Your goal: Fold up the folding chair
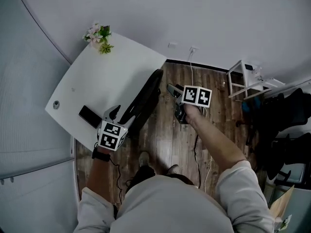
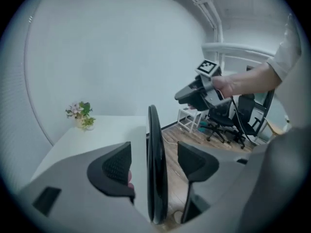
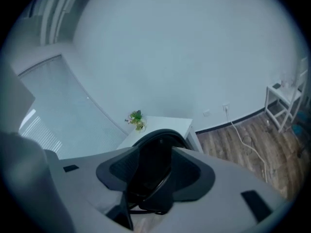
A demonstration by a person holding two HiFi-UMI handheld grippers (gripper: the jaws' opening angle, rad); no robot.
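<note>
The black folding chair [image 1: 146, 93] stands folded flat on the wood floor, leaning along the edge of the white table [image 1: 116, 67]. My left gripper [image 1: 115, 113] is at the chair's near end. In the left gripper view the chair's thin edge [image 2: 154, 178] stands in the gap between the open jaws of my left gripper [image 2: 155, 157], with space on both sides. My right gripper [image 1: 171, 88] hovers just right of the chair's far end, apart from it. In the right gripper view its jaws [image 3: 155, 166] are apart and the chair [image 3: 158, 142] shows beyond them.
On the table lie a black phone [image 1: 90, 116] and a small pot of flowers [image 1: 98, 37]. A white rack [image 1: 245, 79] and black office chairs [image 1: 282, 115] stand at the right. Cables [image 1: 197, 149] run across the floor from a wall socket.
</note>
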